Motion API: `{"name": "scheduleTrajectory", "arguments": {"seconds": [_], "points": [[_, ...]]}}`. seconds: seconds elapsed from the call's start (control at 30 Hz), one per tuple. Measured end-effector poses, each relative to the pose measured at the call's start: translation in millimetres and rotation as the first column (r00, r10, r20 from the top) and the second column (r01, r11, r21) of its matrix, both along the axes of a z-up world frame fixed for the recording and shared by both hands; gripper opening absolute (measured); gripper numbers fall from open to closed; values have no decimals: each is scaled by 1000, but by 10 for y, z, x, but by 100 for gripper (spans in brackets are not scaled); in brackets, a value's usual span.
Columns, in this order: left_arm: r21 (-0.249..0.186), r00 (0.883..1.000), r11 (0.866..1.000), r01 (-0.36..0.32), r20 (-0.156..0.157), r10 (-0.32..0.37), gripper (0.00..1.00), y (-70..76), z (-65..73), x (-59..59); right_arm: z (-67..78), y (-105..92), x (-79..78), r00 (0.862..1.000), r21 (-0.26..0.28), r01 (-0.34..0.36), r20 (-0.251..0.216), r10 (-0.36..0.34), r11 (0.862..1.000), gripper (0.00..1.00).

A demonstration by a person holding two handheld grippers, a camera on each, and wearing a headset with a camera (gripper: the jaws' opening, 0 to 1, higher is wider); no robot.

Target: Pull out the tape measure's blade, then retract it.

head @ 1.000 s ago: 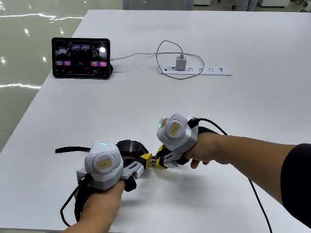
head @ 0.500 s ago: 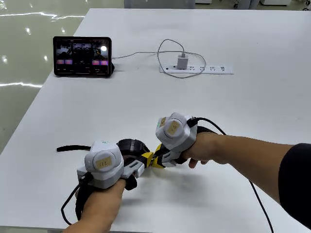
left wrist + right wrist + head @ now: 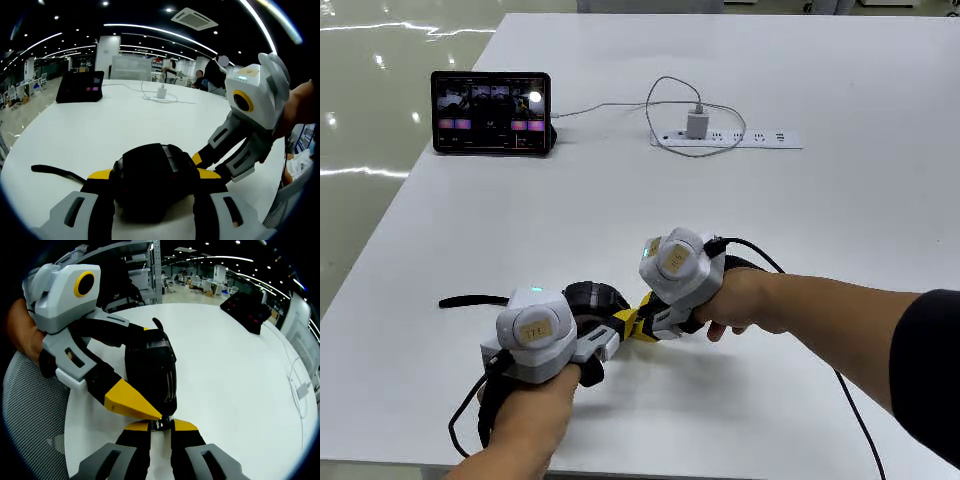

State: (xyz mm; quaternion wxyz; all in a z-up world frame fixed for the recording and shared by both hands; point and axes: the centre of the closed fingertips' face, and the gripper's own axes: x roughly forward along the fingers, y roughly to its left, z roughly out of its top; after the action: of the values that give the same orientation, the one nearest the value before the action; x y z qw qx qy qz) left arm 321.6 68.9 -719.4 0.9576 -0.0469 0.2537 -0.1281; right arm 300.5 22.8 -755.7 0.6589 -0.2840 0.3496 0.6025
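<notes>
My left tongs (image 3: 155, 176) clamp the black tape measure (image 3: 150, 367) by its sides, at the near side of the white surface (image 3: 740, 220). My right tongs (image 3: 161, 426) are narrow, pinching the blade tip (image 3: 161, 422) at the case's mouth.

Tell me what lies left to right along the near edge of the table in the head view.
Black strap, tape measure, right tongs, the hand holding them.
</notes>
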Motion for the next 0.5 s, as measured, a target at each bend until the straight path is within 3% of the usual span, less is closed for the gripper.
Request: {"name": "scheduleTrajectory", "arguments": {"seconds": [0.4,0.5], "points": [[-21,1000,1000,-2,15,3,61,-8,-14,3,-2,-3,-3,999,-1,1,36,-1,1000,12],[-25,999,1000,8,35,-7,62,-11,-11,-4,2,-4,-2,999,8,16,37,-16,1000,13]]}}
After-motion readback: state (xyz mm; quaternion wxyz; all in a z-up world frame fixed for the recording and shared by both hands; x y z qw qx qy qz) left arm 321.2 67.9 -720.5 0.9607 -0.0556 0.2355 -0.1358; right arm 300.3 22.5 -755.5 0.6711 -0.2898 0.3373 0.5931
